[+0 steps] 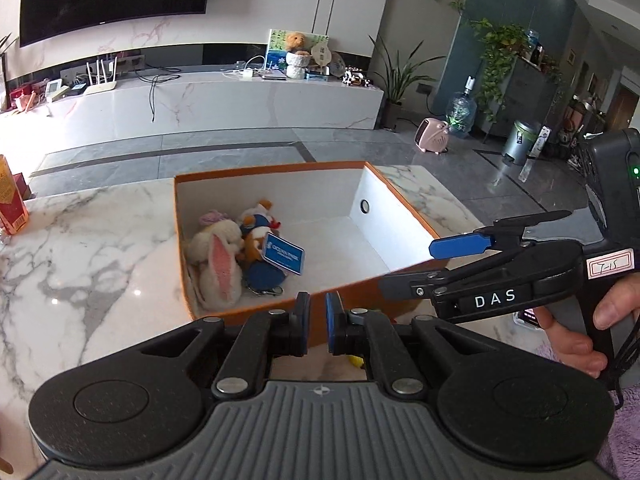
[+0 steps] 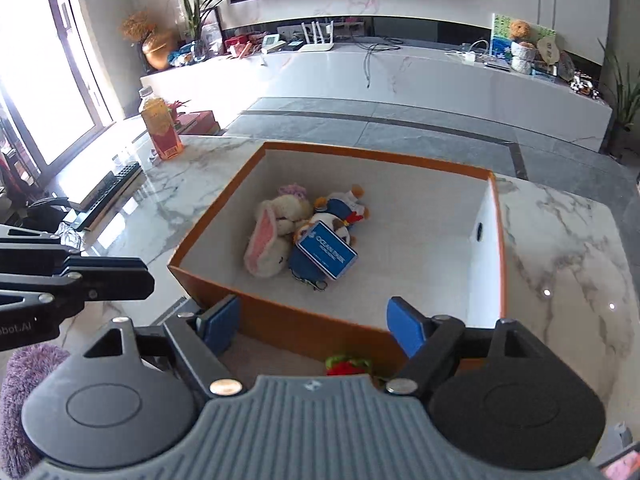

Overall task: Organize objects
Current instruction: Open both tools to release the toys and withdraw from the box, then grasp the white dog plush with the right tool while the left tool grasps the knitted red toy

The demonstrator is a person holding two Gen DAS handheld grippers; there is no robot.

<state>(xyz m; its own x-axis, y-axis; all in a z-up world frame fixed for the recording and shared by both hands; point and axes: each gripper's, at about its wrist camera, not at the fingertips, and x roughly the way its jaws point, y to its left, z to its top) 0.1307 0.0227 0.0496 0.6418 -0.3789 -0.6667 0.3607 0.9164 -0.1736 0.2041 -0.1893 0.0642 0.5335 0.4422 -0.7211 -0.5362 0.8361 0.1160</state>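
An orange box [image 1: 280, 170] with a white inside stands on the marble table [image 1: 88, 248]. In it lie a white plush rabbit [image 1: 218, 252] and a plush duck with a blue tag [image 1: 280, 256]. The box [image 2: 288, 328], rabbit [image 2: 272, 236] and duck [image 2: 328, 240] also show in the right wrist view. My left gripper [image 1: 317, 326] is nearly shut and empty at the box's near wall. My right gripper [image 2: 314, 322] is open and empty above the near wall. It shows from the side in the left wrist view [image 1: 424, 268]. A red and green toy [image 2: 346, 364] lies below it, outside the box.
A bottle with a red label [image 2: 162, 128] stands at the table's far left corner, next to a red box [image 2: 200, 120]. A black keyboard-like device [image 2: 108, 192] lies on a lower surface left of the table. A purple fluffy cloth [image 2: 28, 400] lies near me. A yellow bit [image 1: 356, 360] shows under the left gripper.
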